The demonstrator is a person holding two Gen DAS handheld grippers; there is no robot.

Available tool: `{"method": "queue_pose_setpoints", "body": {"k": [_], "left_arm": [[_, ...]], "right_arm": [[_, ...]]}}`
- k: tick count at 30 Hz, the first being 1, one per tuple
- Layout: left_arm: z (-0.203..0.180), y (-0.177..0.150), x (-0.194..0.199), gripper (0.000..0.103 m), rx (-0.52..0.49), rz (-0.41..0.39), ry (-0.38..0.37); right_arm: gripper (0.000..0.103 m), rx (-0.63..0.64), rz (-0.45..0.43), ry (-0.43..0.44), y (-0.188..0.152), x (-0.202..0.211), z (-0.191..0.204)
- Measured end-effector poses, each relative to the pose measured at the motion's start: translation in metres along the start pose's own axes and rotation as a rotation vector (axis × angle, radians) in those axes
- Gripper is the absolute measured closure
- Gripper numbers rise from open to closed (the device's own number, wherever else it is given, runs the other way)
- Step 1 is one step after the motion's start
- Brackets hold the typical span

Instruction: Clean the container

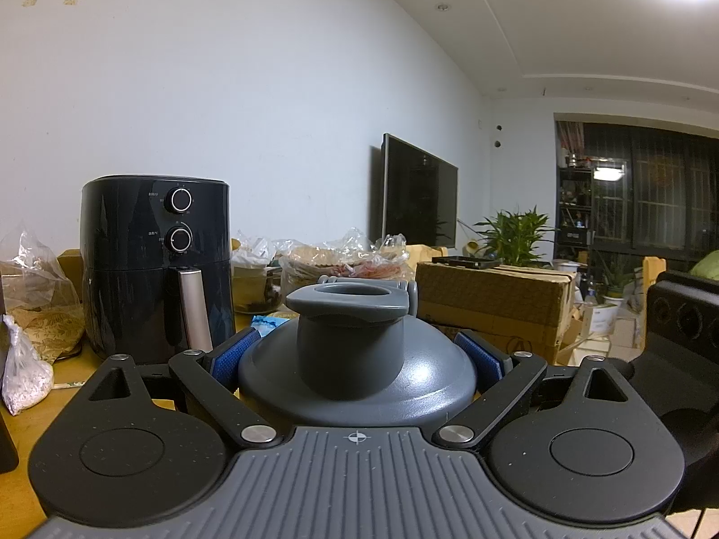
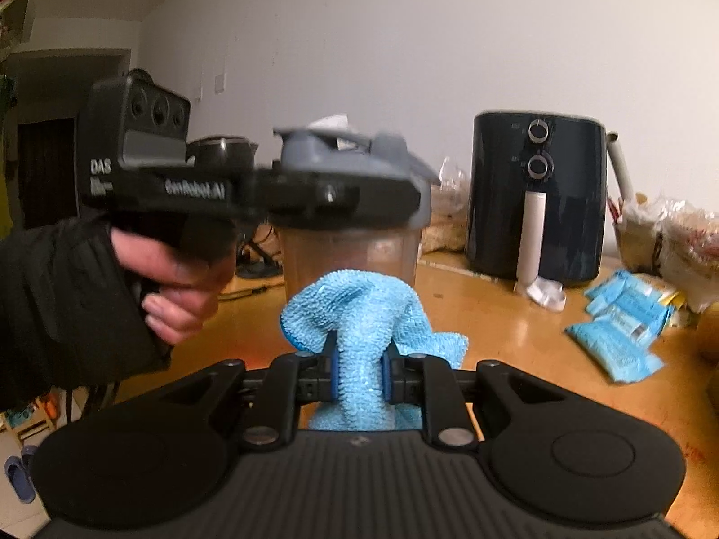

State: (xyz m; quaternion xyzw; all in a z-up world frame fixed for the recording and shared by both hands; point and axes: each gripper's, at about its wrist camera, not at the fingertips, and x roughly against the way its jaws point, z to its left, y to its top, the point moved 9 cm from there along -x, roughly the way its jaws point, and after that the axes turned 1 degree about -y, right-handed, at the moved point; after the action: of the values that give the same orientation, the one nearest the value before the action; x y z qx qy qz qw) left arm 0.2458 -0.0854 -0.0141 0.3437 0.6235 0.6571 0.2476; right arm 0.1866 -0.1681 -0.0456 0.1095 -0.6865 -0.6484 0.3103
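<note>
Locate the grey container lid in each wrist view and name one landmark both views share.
Left wrist: grey lid fills the lower centre, clamped between the left gripper's blue pads.
Right wrist: the lid sits upper centre, above the blue cloth.
Shared landmark: black air fryer.

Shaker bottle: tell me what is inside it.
The shaker bottle has cloudy brownish walls; no contents can be made out. The grey lid and blue cloth cover the rest.
</note>
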Motion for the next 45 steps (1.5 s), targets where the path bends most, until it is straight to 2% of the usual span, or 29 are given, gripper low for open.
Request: {"method": "queue_pose_setpoints", "body": {"k": [9, 26, 45], "left_arm": [[0.002, -0.001, -0.001, 0.008, 0.001, 0.001, 0.0], [0.0, -0.004, 0.002, 0.008, -0.001, 0.001, 0.002], [0.001, -0.003, 0.001, 0.008, -0.002, 0.007, 0.008]], "right_arm": [[0.091, -0.023, -0.12, 0.005, 0.018, 0.016, -0.001], [0.09, -0.023, -0.13, 0.003, 0.017, 0.023, 0.0], [0.09, -0.012, -0.137, -0.039, 0.008, 0.066, -0.003]]}}
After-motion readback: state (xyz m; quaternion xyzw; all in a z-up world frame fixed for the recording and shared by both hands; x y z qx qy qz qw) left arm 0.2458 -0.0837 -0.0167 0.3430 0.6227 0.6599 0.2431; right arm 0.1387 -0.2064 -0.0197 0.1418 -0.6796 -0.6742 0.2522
